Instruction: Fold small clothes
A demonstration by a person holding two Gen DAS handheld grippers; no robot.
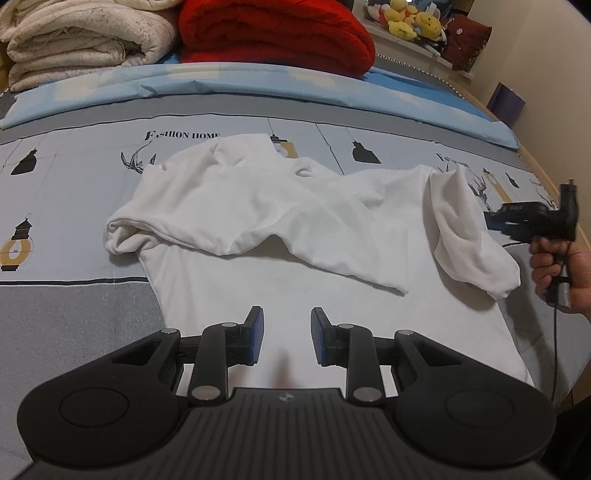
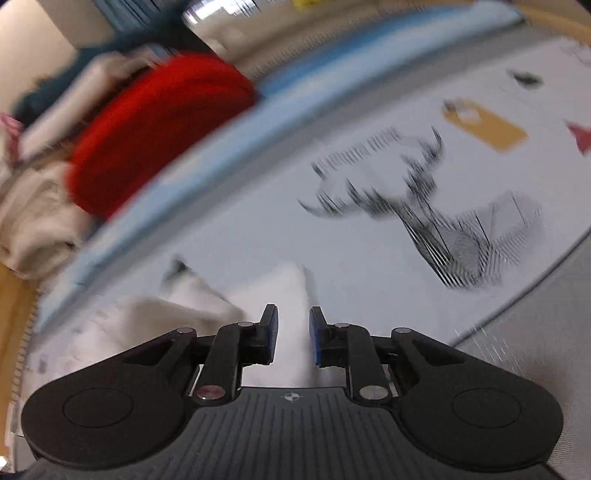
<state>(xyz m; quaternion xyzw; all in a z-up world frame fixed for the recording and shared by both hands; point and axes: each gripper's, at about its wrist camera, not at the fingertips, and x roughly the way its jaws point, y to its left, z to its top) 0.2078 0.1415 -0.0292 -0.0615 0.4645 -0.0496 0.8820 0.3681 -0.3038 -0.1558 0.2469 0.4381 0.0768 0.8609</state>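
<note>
A white long-sleeved shirt (image 1: 277, 206) lies spread on the printed bed sheet (image 1: 74, 184), with both sleeves folded in across its body. My left gripper (image 1: 287, 325) hovers over the shirt's lower part, jaws apart with only flat cloth beneath them. At the right edge a hand (image 1: 557, 266) holds my right gripper (image 1: 498, 223), whose tips sit just beside the folded right sleeve (image 1: 465, 236). The right wrist view is blurred. There my right gripper (image 2: 293, 325) stands with a narrow gap, and white shirt cloth (image 2: 291, 288) shows through it. The pads do not look pressed on the cloth.
A folded red blanket (image 1: 277, 33) and a cream quilt (image 1: 81, 37) are stacked at the head of the bed. Plush toys (image 1: 410, 22) sit on a ledge at the back right. A purple bag (image 1: 509, 103) stands by the wall. The bed's wooden edge runs along the right.
</note>
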